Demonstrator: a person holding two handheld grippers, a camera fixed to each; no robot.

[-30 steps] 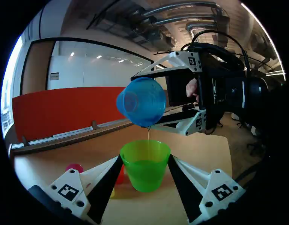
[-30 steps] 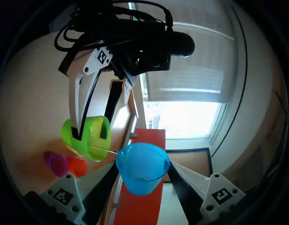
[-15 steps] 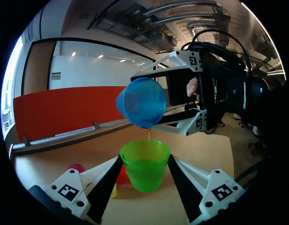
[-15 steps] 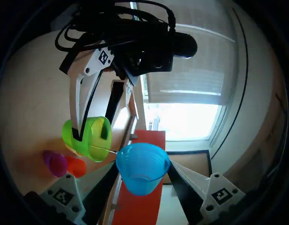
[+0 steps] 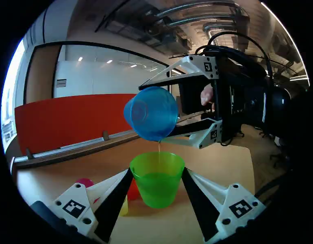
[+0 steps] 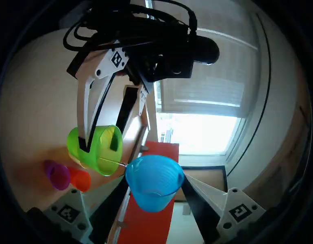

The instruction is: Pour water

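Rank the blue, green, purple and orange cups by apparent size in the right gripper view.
1. blue cup, nearest the camera.
2. green cup, barely smaller.
3. purple cup and orange cup: too alike to rank.

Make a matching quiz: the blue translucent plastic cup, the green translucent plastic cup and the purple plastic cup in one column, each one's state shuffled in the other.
1. blue translucent plastic cup
2. green translucent plastic cup
3. purple plastic cup

A. upright, part full, in the left claw
B. standing free on the wooden table
C. tipped in the right claw, trickling a thin stream

Pairs: 1-C, 2-A, 3-B.
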